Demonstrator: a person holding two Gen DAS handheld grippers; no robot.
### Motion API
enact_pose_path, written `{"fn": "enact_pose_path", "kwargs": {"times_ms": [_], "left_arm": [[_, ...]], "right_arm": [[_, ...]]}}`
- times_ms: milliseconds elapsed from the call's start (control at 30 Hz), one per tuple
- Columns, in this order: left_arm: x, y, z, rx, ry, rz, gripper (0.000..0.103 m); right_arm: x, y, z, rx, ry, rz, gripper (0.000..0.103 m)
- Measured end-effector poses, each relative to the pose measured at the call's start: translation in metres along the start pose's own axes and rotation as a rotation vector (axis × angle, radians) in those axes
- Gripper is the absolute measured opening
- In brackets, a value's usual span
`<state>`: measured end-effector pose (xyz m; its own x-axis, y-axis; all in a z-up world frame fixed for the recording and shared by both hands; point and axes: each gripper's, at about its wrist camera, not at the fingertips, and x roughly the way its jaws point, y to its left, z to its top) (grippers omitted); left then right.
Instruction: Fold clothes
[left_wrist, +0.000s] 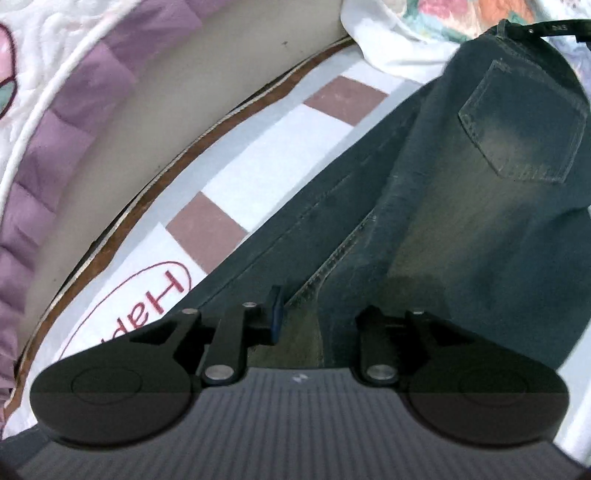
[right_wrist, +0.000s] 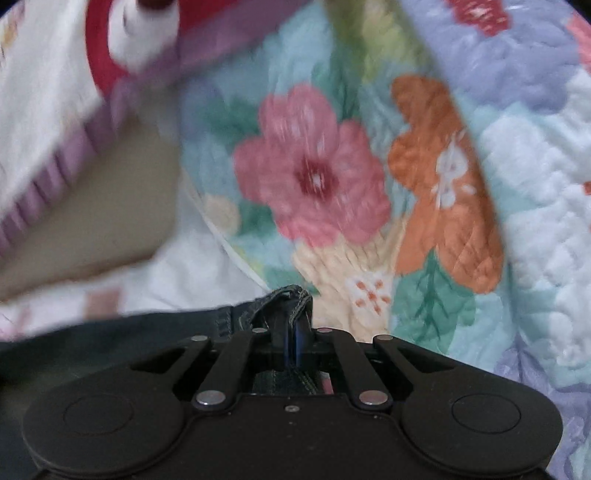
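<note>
Left wrist view, nearest: the left gripper (left_wrist: 317, 317) points down over dark blue jeans (left_wrist: 461, 206); its fingers stand apart with a gap between them and denim lies under that gap, but no fold is pinched between the pads.
Left finger pad: a blue pad (left_wrist: 275, 314) shows on the inner side of one finger, just above a stitched seam of the jeans.
Jeans, left view: they lie spread on the sheet, running from beneath the gripper up toward the upper right; a back pocket (left_wrist: 524, 122) faces up, and the cloth below it is faded to a greenish tone.
Sheet under the jeans: a white sheet with brown squares (left_wrist: 258, 162), with a red oval outline and red lettering near the gripper's left side.
Beyond the sheet: a brown edge strip, then a plain beige surface (left_wrist: 166, 110), then a white quilt with a purple ruffle (left_wrist: 55, 147) at far left.
Top right, left view: a dark strap or belt end (left_wrist: 546, 27) sits at the jeans' upper edge, beside white cloth and floral fabric.
Right wrist view, nearest: the right gripper (right_wrist: 293, 332) is closed tight on a bunched denim edge of the jeans (right_wrist: 291, 299), which rises between the fingertips.
Jeans, right view: more dark denim trails off to the left, below the gripper.
Farther, right view: a floral quilt (right_wrist: 314, 166) with a pink and an orange flower fills the background, blurred; the purple-ruffled quilt is at upper left.
</note>
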<state>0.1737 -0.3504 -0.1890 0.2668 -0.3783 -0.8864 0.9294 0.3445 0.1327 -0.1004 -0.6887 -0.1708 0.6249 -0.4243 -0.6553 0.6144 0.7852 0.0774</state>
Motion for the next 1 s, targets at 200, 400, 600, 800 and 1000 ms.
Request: {"fn": "enact_pose_path", "kwargs": {"times_ms": [200, 400, 600, 800, 1000], "left_arm": [[-0.008, 0.009, -0.007, -0.060, -0.065, 0.035, 0.049], [-0.064, 0.023, -0.028, -0.330, -0.217, -0.012, 0.053], [-0.083, 0.015, -0.043, -0.369, -0.317, -0.003, 0.060], [-0.035, 0.032, -0.019, -0.312, -0.196, 0.025, 0.041], [-0.025, 0.057, -0.023, -0.523, -0.103, -0.105, 0.054]], "right_arm": [[0.003, 0.009, 0.002, -0.083, 0.021, -0.110, 0.006], [-0.031, -0.005, -0.003, 0.129, -0.072, -0.258, 0.047], [-0.105, -0.047, -0.067, 0.580, -0.110, -0.106, 0.055], [-0.113, -0.040, -0.115, 0.680, -0.005, 0.044, 0.055], [-0.086, -0.039, -0.134, 0.884, 0.021, 0.167, 0.061]]}}
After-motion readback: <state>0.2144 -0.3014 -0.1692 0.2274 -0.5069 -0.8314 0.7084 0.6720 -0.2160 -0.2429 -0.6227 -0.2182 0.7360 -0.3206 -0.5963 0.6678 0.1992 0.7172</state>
